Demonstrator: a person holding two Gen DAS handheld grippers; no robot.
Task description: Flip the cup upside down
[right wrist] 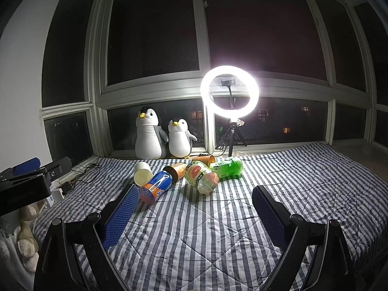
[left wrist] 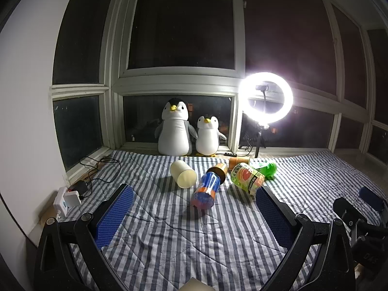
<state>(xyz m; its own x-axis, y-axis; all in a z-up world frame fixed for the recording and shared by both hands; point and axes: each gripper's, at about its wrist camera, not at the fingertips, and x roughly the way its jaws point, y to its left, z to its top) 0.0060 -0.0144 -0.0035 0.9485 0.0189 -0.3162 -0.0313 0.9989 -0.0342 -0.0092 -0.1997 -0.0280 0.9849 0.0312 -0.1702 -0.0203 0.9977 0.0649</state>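
Note:
Several cups lie on their sides on the striped blanket [left wrist: 169,237]. A cream cup [left wrist: 183,174] [right wrist: 142,173] is at the left of the group. Beside it lie a blue-and-orange cup [left wrist: 205,191] [right wrist: 155,187], a dark-rimmed orange cup [left wrist: 218,169] [right wrist: 176,169], a green-and-red printed cup [left wrist: 247,177] [right wrist: 201,176], a green cup [left wrist: 265,168] [right wrist: 228,168] and a small orange cup [left wrist: 238,162] [right wrist: 206,159]. My left gripper [left wrist: 195,195] is open, short of the cups, nothing between its fingers. My right gripper [right wrist: 194,198] is open too, its left pad [right wrist: 122,213] next to the blue-and-orange cup.
Two plush penguins [left wrist: 174,131] [right wrist: 148,134] sit on the window sill behind the cups. A lit ring light [left wrist: 265,98] [right wrist: 230,92] on a tripod stands to their right. Cables and a white power strip [left wrist: 66,200] lie at the blanket's left edge.

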